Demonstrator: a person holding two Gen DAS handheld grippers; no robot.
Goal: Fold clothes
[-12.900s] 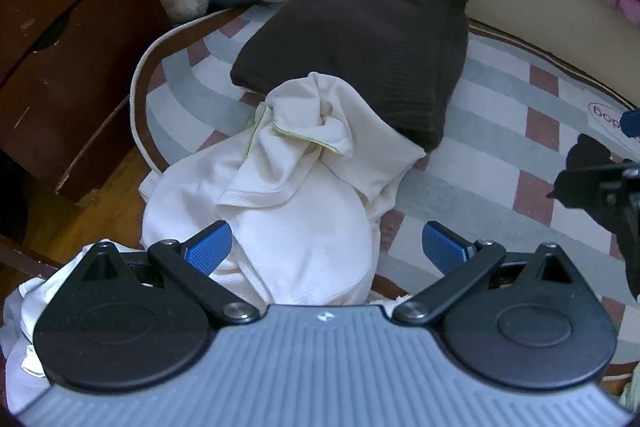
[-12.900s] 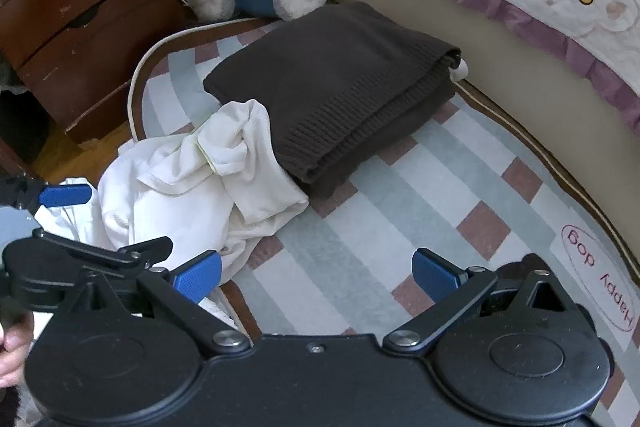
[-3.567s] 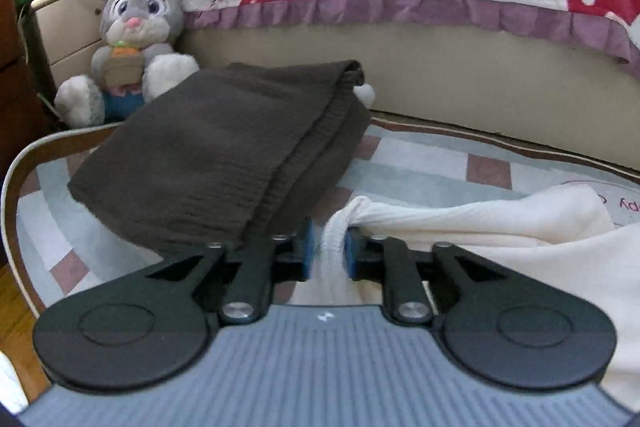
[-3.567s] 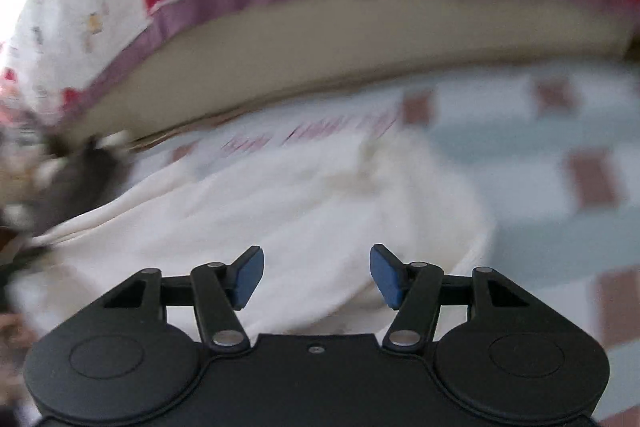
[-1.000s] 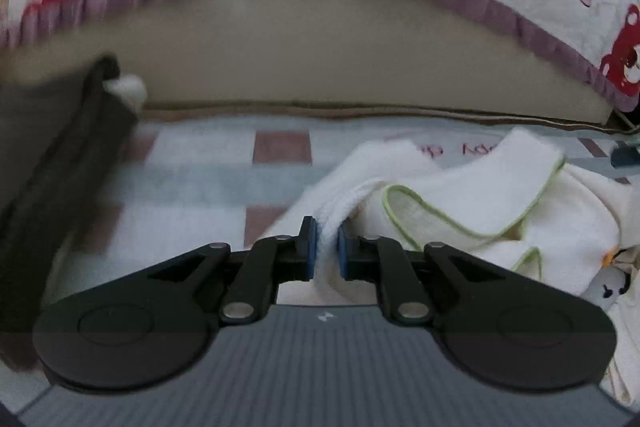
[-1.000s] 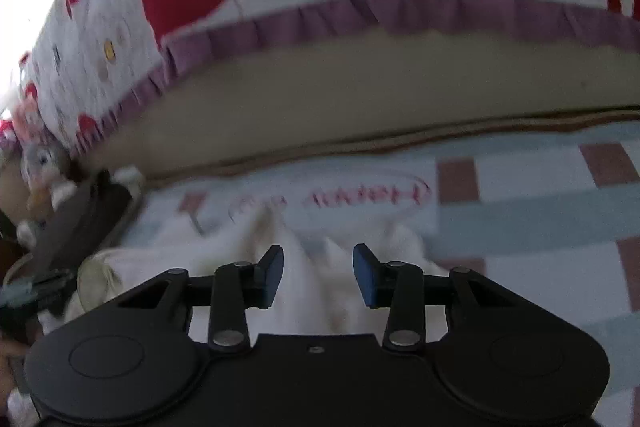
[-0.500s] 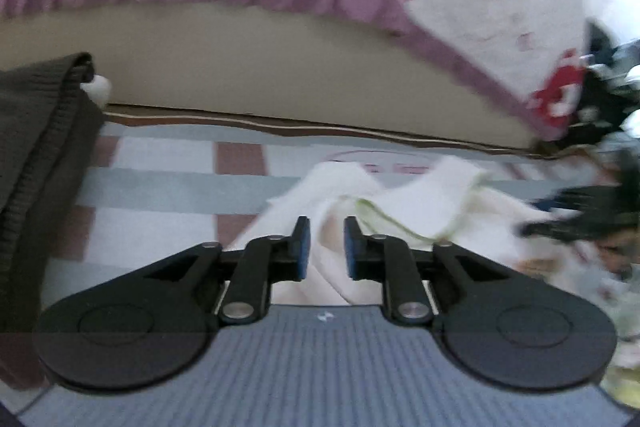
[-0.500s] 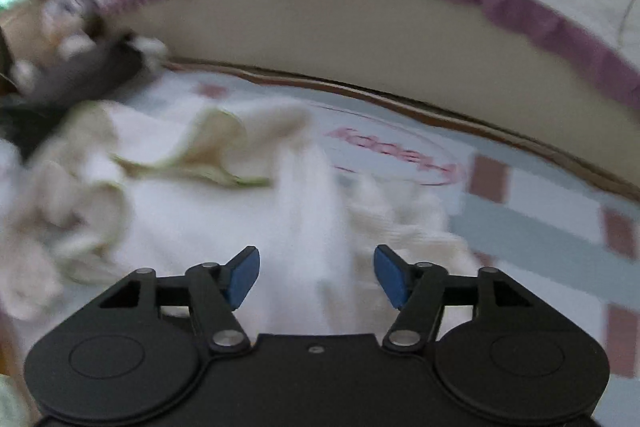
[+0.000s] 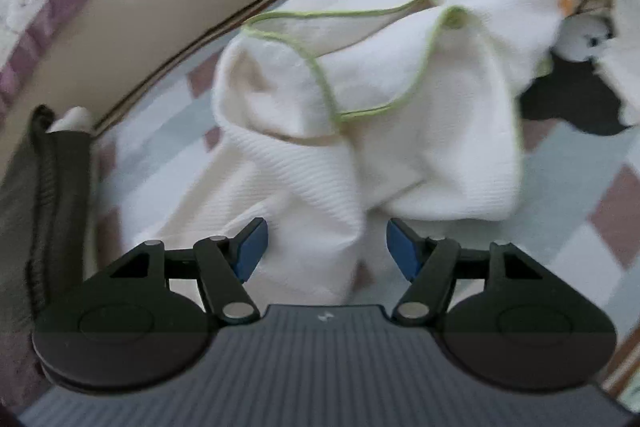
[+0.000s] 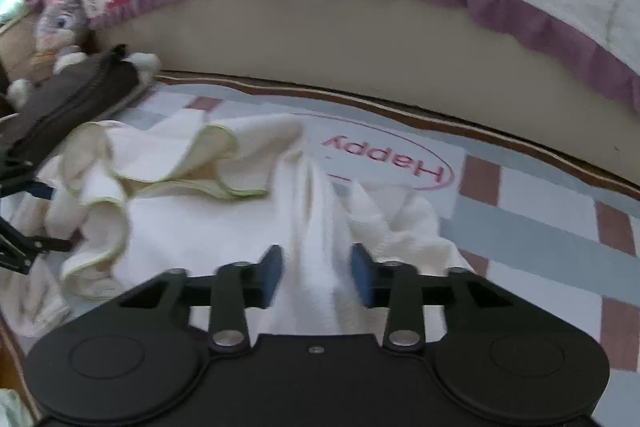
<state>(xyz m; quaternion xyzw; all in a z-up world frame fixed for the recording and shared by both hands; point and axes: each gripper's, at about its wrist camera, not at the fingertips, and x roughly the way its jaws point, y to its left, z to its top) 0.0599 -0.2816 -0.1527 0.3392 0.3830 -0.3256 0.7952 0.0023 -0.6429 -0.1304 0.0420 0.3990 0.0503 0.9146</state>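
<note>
A crumpled white garment [image 9: 360, 87] with green-edged hems lies on the checked mat [image 9: 580, 195]. My left gripper [image 9: 326, 247] is open just above its near fold, with cloth below the gap and both pads clear of it. In the right wrist view the same garment [image 10: 192, 219] spreads to the left. A raised ridge of it runs between the blue pads of my right gripper [image 10: 318, 275], which is shut on that ridge. The right gripper's tip shows at the top right of the left wrist view.
A folded dark brown sweater [image 10: 76, 95] lies at the mat's left end, with a plush rabbit [image 10: 56, 23] behind it. The bed side, with its quilt and purple frill [image 10: 400, 27], runs along the far edge. Bare mat [image 10: 540, 227] lies to the right.
My left gripper has let go of the white garment and opened wide. My right gripper's fingers have narrowed from wide apart onto a ridge of the cloth.
</note>
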